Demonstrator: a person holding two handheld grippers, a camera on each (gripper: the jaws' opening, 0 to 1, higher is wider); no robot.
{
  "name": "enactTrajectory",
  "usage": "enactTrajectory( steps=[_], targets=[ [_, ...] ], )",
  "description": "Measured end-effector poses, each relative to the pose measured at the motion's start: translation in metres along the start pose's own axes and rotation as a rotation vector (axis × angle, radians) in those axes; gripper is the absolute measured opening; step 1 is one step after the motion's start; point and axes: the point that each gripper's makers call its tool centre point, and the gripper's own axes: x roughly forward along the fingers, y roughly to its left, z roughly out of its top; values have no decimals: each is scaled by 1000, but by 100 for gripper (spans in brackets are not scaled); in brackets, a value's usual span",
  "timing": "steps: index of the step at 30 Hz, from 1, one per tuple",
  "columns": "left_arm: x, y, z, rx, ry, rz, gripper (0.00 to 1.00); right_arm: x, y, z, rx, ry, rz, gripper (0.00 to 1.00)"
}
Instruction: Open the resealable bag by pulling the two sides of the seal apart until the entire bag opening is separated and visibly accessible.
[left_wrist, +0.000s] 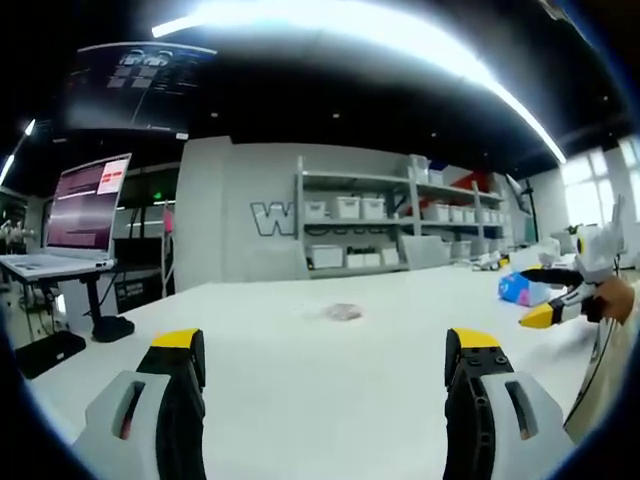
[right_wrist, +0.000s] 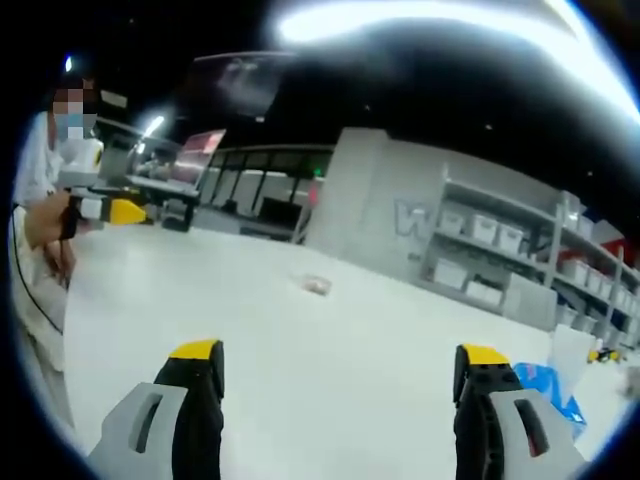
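Resealable bag (left_wrist: 343, 312) lies flat mid-way across the white table (left_wrist: 300, 390), small and clear, well ahead of both grippers. Left gripper (left_wrist: 325, 350) jaws spread wide, holding nothing; right gripper (right_wrist: 340, 362) the same, wide and empty. A blue packet (right_wrist: 552, 392) sits on the table just beside the right gripper's right-hand jaw, well apart from the bag.

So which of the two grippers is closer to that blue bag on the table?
Right. The blue bag lies just beside the right gripper, by its right-hand jaw. From the left gripper, the bag sits farther off across the white table. Both grippers are open.
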Motion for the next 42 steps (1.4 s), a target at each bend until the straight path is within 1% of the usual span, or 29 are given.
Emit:
enactTrajectory(
  steps=[19, 27, 42],
  targets=[
    [-1, 5, -6, -5, 13, 12, 99, 3, 3, -5, -2, 18, 10, 97],
    [-2, 9, -5, -14, 7, 21, 99, 3, 3, -6, -6, 20, 9, 97],
    [-4, 8, -4, -17, 0, 20, 99, 1, 3, -4, -7, 14, 7, 97]
  ],
)
